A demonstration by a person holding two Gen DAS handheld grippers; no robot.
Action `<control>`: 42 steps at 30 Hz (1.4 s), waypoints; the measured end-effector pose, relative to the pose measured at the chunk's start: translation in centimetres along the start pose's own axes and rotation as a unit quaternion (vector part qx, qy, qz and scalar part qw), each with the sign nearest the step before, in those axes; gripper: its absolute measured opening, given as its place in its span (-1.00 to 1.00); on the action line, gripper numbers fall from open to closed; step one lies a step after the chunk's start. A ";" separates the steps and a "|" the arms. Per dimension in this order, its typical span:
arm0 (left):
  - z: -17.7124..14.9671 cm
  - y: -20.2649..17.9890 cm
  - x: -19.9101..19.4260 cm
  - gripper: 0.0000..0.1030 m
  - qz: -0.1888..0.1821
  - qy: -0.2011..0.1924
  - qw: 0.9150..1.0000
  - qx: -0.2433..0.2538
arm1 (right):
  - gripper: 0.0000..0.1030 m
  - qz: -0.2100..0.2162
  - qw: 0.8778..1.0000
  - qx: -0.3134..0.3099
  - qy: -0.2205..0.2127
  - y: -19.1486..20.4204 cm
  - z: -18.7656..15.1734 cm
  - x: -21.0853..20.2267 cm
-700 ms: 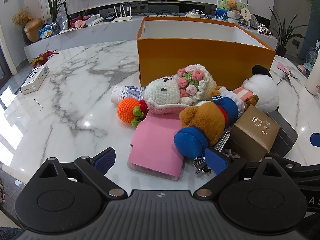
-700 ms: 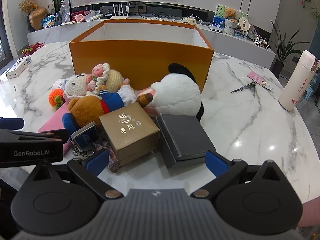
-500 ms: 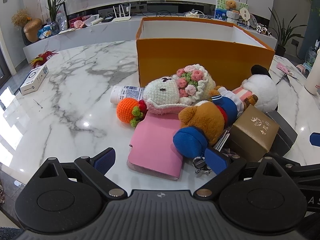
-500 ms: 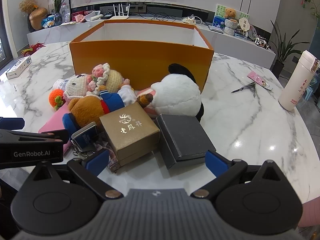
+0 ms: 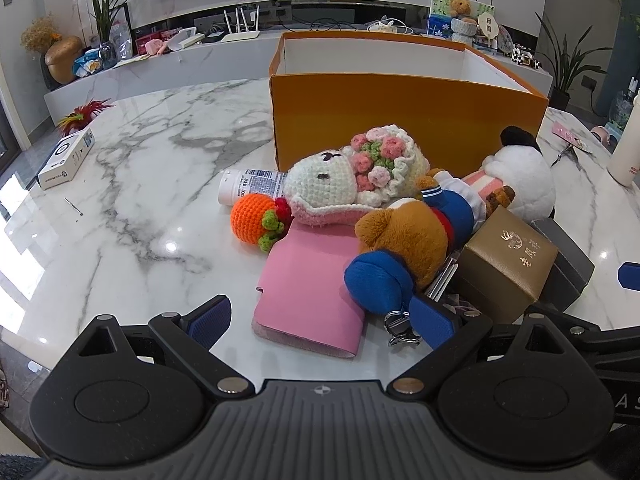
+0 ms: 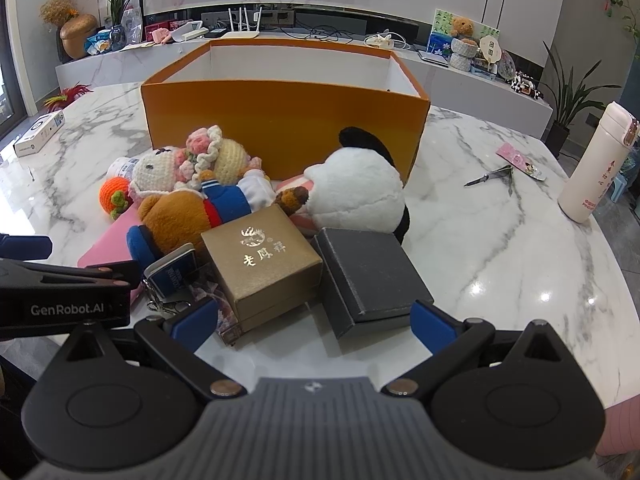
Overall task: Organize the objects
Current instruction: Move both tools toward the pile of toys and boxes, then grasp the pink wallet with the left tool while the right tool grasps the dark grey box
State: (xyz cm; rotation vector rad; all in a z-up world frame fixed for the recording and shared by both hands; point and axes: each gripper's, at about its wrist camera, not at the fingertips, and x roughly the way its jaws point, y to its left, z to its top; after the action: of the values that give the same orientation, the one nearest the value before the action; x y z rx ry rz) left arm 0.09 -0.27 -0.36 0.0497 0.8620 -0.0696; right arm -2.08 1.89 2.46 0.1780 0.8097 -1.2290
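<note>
An open orange box [image 5: 408, 120] [image 6: 284, 124] stands on the marble table, with a pile in front of it: crocheted doll [image 5: 344, 178], orange crocheted ball [image 5: 252, 222], white tube [image 5: 250, 184], pink wallet [image 5: 308, 292], brown bear in blue [image 5: 412, 236] [image 6: 188, 216], white plush [image 6: 360, 190], gold gift box [image 6: 262, 260] [image 5: 508, 256], dark grey box [image 6: 372, 276]. My left gripper [image 5: 320, 316] is open just short of the wallet. My right gripper [image 6: 314, 322] is open in front of the gold and grey boxes.
A small white carton [image 5: 66, 158] and a thin pin [image 5: 74, 207] lie at the table's left. A white thermos [image 6: 596, 162], scissors [image 6: 492, 176] and a pink card [image 6: 520, 160] are at the right. A TV shelf with clutter runs behind.
Both grippers have barely moved; the left view has shifted very slightly. Nothing was taken hold of or let go.
</note>
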 end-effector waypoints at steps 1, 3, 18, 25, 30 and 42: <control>0.0 0.0 0.0 1.00 0.000 0.000 1.000 0.000 | 0.98 0.000 1.000 0.000 0.000 0.0 0.0 0.0; 0.0 0.0 0.0 1.00 -0.002 0.000 1.000 0.001 | 0.99 -0.001 1.000 0.001 0.001 0.0 0.0 0.0; -0.1 -0.1 0.1 1.00 -0.010 0.001 1.000 0.007 | 0.99 -0.015 1.000 0.011 0.006 -0.1 0.1 0.0; -0.2 0.7 0.1 1.00 -0.021 0.001 1.000 -0.004 | 0.99 -0.019 1.000 0.023 0.006 -0.6 0.1 -0.5; -0.5 0.9 0.3 1.00 -0.038 0.008 0.999 0.013 | 0.99 -0.015 0.999 0.046 0.007 -2.4 0.0 -0.7; 0.2 0.4 0.7 1.00 -0.151 -0.023 0.985 0.076 | 0.99 -0.009 0.995 0.096 0.007 -5.6 -0.1 -0.5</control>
State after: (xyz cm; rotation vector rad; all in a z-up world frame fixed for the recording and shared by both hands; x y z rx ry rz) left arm 0.75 0.12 -0.70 0.0611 0.8121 -0.4192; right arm -7.17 0.30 4.38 0.3364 0.7051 -1.3231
